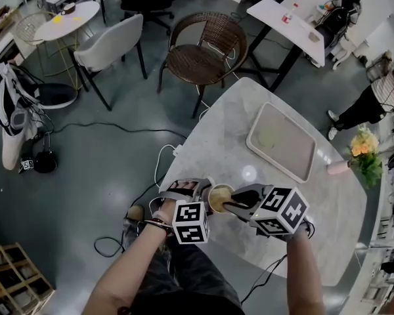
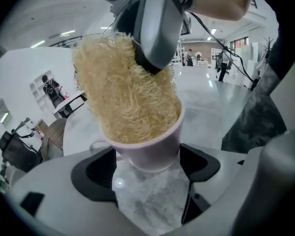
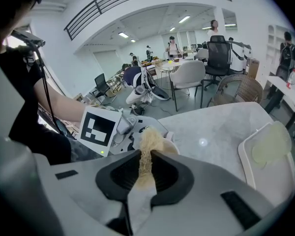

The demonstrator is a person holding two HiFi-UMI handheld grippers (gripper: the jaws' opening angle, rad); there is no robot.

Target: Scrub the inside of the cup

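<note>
Your left gripper (image 2: 150, 177) clamps the cup (image 2: 152, 151) by its sides so your right gripper (image 3: 145, 173), pinching the scrubber (image 2: 128, 102), can press it inside

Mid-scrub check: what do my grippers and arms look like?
The left tongs and right tongs are light grey shells with black jaw pads. Each carries a white cube printed with black square markers. Both forearms are bare, and a black cable trails below the right one.
</note>
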